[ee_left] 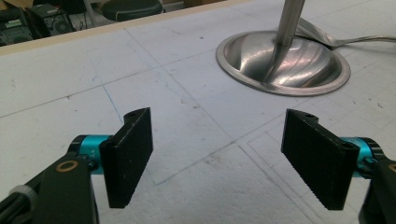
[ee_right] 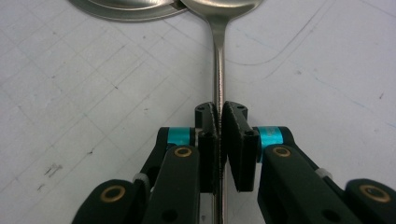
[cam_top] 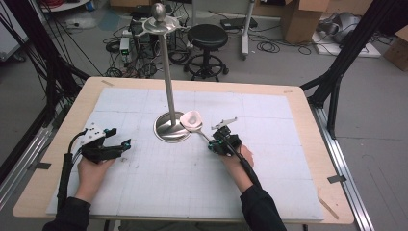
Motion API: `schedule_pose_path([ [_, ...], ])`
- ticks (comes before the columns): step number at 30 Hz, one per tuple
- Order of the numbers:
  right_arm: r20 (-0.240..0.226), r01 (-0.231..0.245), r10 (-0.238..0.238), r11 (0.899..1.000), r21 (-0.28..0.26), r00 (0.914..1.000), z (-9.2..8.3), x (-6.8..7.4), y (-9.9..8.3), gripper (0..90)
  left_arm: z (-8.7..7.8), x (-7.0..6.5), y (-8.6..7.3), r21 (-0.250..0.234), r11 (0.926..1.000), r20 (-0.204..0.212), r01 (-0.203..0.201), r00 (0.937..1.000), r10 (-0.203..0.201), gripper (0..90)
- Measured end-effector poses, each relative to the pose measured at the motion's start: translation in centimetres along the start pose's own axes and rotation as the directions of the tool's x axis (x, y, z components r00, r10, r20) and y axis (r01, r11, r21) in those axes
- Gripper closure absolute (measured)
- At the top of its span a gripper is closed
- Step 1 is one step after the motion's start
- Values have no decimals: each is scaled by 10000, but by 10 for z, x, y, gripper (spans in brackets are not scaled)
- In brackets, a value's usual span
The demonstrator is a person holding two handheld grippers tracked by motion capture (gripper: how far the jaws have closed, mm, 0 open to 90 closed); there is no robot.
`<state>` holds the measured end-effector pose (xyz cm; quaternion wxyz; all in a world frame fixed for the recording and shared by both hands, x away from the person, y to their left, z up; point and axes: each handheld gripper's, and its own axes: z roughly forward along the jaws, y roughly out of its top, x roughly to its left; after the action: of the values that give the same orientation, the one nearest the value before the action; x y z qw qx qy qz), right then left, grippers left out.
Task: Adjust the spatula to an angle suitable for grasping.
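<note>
At the time of inspection the desk (cam_top: 298,144) carried a white gridded mat (cam_top: 159,183) occupying most of the high view. A polished metal stand (cam_top: 169,86) stood upright just left of frame centre, its round domed base (cam_top: 169,130) flat on the mat and its thin post rising to a knob near the top edge. A metal spoon (cam_top: 193,121) lay immediately right of the base, bowl toward the stand and its edge touching or overlapping the base rim, handle running down and right. The right tongs (cam_top: 215,143), held in the person's right hand (cam_top: 236,158) right of centre, were clamped on the spoon handle; in the right gripper view the right tongs (ee_right: 219,135) had both jaws pressed against the handle at frame centre, with the spoon (ee_right: 218,56) extending to the top edge beside the base (ee_right: 121,10). The left tongs (cam_top: 122,144), in the left hand (cam_top: 91,173) at lower left, were apart and held nothing. In the left gripper view the left tongs (ee_left: 217,156) showed jaws wide apart above bare mat, with the base (ee_left: 282,63) at upper right. A black stool (cam_top: 207,41) stood on the floor beyond the desk, at top centre.
</note>
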<state>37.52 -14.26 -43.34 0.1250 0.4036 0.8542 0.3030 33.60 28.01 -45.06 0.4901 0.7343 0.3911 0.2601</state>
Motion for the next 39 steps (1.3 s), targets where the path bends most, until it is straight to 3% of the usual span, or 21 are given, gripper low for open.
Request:
schedule_pose_path([
  [7, -242, -49, 50, 10000, 51, 9997, 0, -3, 1, 845, 0, 0, 0, -5, 10000, -6, -19, 10000, 19, 256],
  [12, -492, -176, 157, 9991, -390, 9987, -10, -11, 0, 846, 0, 0, 0, -21, 10000, 32, 24, 10000, -24, 256],
  [18, -561, -11, -33, 9969, -787, 9984, -28, -19, -6, 845, 0, 0, 0, -20, 10000, 30, -56, 10000, 56, 255],
  [22, -757, -38, -49, 9935, -1137, 9971, -39, -26, -11, 845, 0, 0, 0, -29, 10000, 11, 21, 10000, -21, 256],
  [26, -1087, 205, -394, 9853, -1697, 9933, -53, -32, -16, 844, 0, 0, 0, 0, 10000, 1, 6, 10000, -6, 256],
  [31, -1508, 657, -1007, 9731, -2209, 9834, -68, -31, -20, 844, 0, 0, 0, -19, 10000, 8, 52, 10000, -52, 256],
  [37, -2183, 1441, -2072, 9511, -2734, 9536, -76, -19, -19, 844, 0, 1, 0, -21, 10000, 8, 77, 10000, -77, 256],
  [38, -2183, 1441, -2072, 9511, -2734, 9536, -76, -19, -19, 844, 0, 0, 0, -28, 10000, 19, 74, 10000, -74, 256],
  [39, -2263, 1603, -2270, 9469, -2788, 9472, -75, -16, -17, 844, 0, 0, 0, -32, 10000, 32, 33, 10000, -33, 256],
])
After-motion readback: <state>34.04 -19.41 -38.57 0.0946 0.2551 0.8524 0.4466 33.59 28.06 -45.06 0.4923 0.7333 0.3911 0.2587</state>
